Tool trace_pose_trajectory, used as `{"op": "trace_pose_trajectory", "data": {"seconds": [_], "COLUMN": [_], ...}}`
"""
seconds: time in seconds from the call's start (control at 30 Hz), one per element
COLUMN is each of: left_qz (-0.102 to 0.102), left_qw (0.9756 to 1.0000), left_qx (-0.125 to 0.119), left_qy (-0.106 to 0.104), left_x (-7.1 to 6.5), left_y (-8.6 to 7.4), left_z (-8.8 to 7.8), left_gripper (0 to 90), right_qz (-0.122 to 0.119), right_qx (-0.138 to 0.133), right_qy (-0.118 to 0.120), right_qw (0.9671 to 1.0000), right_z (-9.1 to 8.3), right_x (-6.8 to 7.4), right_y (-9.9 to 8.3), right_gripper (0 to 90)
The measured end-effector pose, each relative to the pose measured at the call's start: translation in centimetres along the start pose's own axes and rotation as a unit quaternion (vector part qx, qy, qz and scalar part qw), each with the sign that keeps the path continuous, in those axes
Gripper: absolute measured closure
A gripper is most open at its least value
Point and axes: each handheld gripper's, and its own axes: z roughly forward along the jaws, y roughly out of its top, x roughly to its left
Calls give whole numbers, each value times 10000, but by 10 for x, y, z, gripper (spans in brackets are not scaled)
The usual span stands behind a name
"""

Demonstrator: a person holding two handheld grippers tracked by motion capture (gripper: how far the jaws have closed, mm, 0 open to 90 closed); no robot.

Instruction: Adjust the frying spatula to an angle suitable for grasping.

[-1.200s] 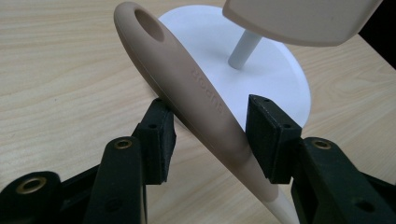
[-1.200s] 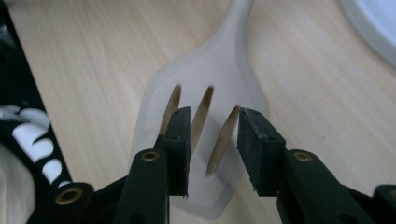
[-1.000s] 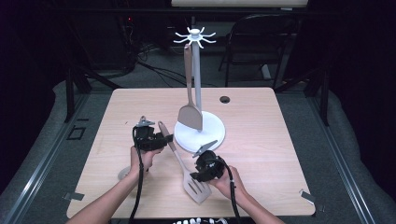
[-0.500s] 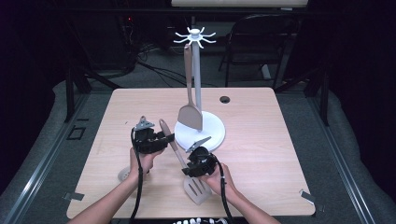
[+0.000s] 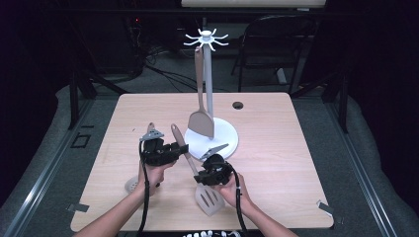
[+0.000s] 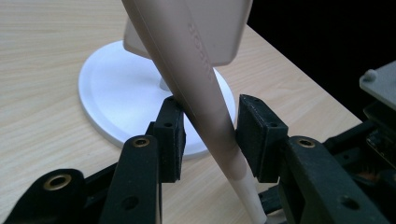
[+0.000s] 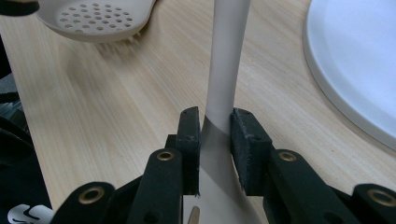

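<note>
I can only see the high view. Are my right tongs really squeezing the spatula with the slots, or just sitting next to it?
Observer: The right gripper view shows the right tongs have just been closing, and they squeeze the slotted spatula at its thin neck.
Operator: What about my left ones?
Observer: In the left gripper view the left tongs have just been closing too. The handle is between them, but there's a gap on one side of it.
Operator: What's the round thing by my left hand?
Observer: The right gripper view shows it's a spoon with lots of little round holes, lying on the table.
</note>
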Motion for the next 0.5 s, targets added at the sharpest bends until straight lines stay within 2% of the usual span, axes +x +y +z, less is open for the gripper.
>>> {"op": "trace_pose_trajectory", "data": {"seconds": [0.1,0.2,0.3,0.5], "left_qz": [22,137,251,381], "left_qw": [10000,9997,9993,9983], "left_qx": [13,96,201,363], "left_qy": [-60,-166,-186,-262], "left_x": [-4,-9,-11,-16], "left_y": [-2,-4,-5,-9], "left_z": [2,6,8,15], "left_gripper": [613,572,547,533], "right_qz": [55,140,58,90], "right_qx": [-57,-155,-99,-143], "right_qy": [22,1,-41,-97], "right_qw": [10000,9998,9999,9998], "right_z": [-2,-3,-4,-6], "right_x": [-1,-1,-2,-2], "right_y": [-1,-2,-1,-1], "right_gripper": [743,746,745,746]}}
